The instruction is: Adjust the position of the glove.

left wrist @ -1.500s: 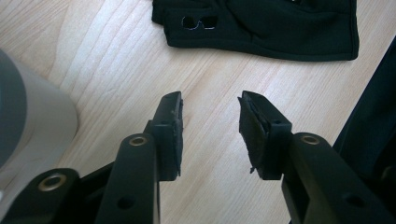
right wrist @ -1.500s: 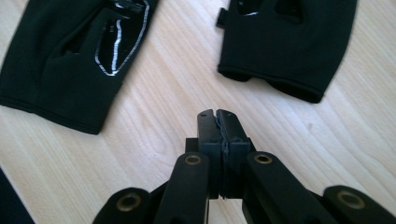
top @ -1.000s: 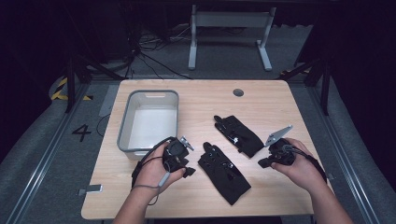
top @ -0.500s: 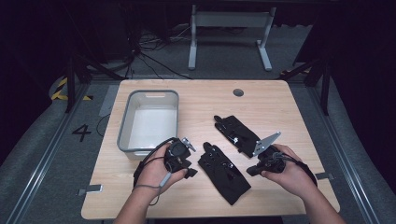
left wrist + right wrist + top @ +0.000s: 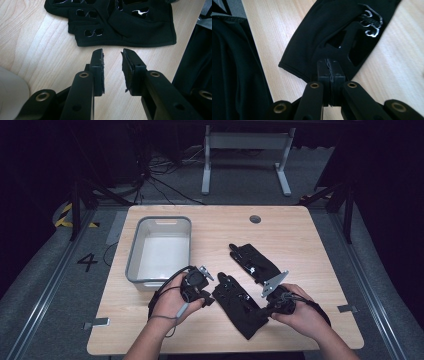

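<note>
Low in the frame's centre lies the near glove [image 5: 239, 302], the right gripper [image 5: 272, 307] pressing shut-jawed and empty at its cuff to pin it, while the left gripper [image 5: 200, 292], jaws just narrowing but empty, lines up on its fingers.

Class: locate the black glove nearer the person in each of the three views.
High view: glove just below the picture's centre.
Left gripper view: glove along the top edge.
Right gripper view: glove from centre to upper right.
Shared landmark: pale wooden tabletop beneath it.
</note>
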`<state>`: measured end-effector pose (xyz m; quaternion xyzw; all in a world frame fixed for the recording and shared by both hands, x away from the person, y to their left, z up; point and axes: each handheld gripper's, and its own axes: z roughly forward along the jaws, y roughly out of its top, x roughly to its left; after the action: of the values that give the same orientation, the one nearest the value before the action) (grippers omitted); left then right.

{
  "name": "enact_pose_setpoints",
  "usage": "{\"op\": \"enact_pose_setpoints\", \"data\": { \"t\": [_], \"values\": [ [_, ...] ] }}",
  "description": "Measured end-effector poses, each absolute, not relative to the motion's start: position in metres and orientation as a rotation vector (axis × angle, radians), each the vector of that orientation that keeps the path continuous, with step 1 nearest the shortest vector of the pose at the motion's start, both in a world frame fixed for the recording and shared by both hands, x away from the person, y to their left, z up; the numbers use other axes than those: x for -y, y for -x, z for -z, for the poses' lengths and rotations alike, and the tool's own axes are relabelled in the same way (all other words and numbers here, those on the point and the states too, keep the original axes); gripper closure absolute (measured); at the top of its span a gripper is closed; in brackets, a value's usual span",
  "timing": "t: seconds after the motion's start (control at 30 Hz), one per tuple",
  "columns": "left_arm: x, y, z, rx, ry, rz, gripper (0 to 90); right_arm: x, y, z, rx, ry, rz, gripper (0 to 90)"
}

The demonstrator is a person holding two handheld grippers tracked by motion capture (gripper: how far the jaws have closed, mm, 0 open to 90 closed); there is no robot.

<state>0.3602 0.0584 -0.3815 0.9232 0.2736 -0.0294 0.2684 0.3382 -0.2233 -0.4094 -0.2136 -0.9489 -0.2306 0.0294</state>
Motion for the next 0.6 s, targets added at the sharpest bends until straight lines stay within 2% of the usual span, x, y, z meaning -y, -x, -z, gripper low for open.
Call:
{"op": "enact_pose_setpoints", "data": {
  "t": [0.6],
  "values": [
    [-0.059,-0.361,0.382,-0.745,-2.481,0.088,67.8,0.21,-0.338,0.432,2.906,0.627,0.617,89.4]
  ]
}}
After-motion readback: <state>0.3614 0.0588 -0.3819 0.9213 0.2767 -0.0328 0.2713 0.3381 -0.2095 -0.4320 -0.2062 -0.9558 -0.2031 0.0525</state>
